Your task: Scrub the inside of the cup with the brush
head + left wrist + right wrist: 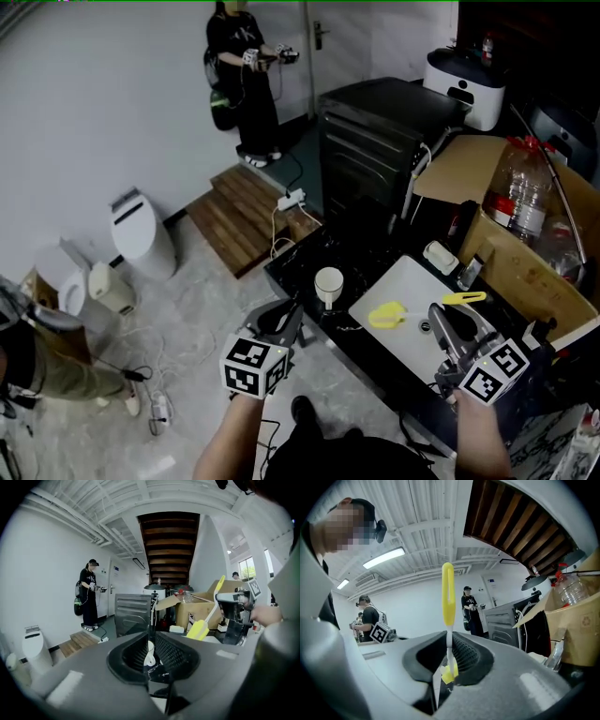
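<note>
A white cup (328, 284) with a handle stands out in front of my left gripper (296, 317), above the edge of the black counter (309, 253). In the left gripper view the narrow jaws pinch the cup's handle (149, 654), so my left gripper (151, 660) is shut on it. My right gripper (439, 321) is shut on the thin white shaft of the brush (387, 316), whose yellow sponge head points toward the cup while its yellow handle end (464, 298) sticks out the other way. In the right gripper view the handle (447, 592) rises between the jaws, the sponge below.
A white sink (403, 281) lies under the brush. Behind it are a soap dish (439, 256) and a cardboard box (525, 253) with a plastic bottle (527, 187). A black cabinet (384, 122), wooden steps (246, 216) and a standing person (246, 70) are farther off.
</note>
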Demonstrator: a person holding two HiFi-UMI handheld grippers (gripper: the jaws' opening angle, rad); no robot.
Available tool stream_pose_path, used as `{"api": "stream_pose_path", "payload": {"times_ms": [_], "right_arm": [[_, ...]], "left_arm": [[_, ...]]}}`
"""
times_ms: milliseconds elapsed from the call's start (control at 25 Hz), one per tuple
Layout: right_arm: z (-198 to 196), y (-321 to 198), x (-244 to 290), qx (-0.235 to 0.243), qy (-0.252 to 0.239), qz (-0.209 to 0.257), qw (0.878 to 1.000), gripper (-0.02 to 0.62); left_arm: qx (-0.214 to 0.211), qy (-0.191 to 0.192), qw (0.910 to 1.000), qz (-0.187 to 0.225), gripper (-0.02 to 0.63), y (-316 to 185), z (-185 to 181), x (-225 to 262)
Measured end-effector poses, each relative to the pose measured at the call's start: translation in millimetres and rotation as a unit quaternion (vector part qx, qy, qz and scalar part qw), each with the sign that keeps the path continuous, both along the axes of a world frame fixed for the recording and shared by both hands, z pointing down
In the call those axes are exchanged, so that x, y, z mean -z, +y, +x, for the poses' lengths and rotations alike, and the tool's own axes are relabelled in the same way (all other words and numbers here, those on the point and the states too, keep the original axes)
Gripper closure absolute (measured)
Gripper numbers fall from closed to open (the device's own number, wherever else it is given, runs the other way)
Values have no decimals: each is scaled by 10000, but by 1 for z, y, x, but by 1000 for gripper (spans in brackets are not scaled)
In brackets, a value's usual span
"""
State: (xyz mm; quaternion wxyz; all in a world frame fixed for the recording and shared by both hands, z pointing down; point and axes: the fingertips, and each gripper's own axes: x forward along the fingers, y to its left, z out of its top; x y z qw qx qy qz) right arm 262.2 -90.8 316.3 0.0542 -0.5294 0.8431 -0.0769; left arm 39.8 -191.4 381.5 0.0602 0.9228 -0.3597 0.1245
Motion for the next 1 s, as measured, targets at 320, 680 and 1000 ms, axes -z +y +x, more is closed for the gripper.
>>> {"api": "stream_pose_path", "payload": {"times_ms": [320, 680, 1000], "right_arm": [[9, 42, -1, 269, 18, 166, 9995, 557], [-1, 51, 23, 293, 130, 568, 9979, 557], [-25, 40, 43, 62, 591, 712, 9957, 558]], "left_arm": [[392, -78, 9992, -17, 548, 57, 2, 5], [552, 41, 9981, 272, 549, 63, -19, 43], [651, 192, 9967, 439, 553, 49, -50, 59]]}}
